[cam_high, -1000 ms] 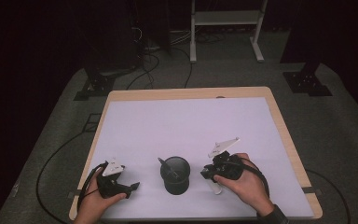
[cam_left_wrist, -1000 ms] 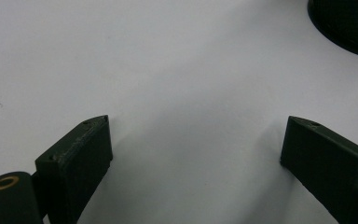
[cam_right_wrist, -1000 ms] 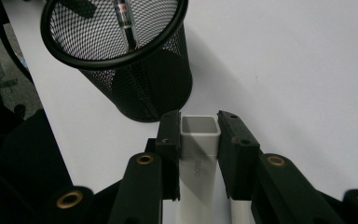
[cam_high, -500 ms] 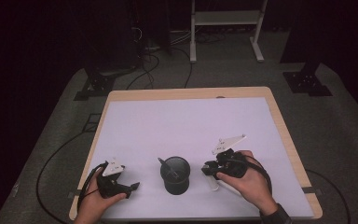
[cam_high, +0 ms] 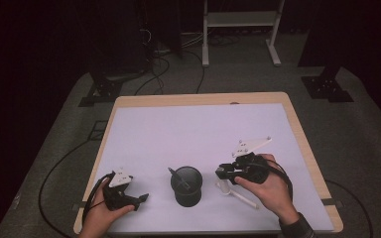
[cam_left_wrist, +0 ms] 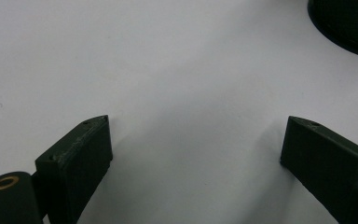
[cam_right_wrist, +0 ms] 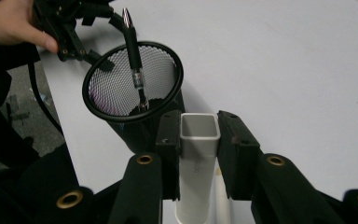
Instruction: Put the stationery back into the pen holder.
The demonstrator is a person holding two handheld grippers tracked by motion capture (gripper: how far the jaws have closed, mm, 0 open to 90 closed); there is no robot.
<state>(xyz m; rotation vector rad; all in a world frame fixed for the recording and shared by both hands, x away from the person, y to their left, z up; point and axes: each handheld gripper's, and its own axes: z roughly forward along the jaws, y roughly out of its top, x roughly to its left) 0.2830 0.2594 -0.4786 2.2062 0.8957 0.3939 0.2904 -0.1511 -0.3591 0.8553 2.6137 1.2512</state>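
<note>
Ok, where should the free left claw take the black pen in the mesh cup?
Probably its top end, from above: the pen leans on the cup rim with only that end sticking out; the mesh wall shuts off its lower shaft.

Black gripper (cam_right_wrist: 198,140) jaws bear brass-coloured screws; the cuff looks dark.

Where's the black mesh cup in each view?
High view: the mesh cup stands at the near middle of the table, between the two grippers.
Left gripper view: a dark curved edge at the top right corner is probably its base.
Right gripper view: upper left of centre, just beyond the jaws.
Shared landmark: the dark pen in the cup, seen also in the high view.
</note>
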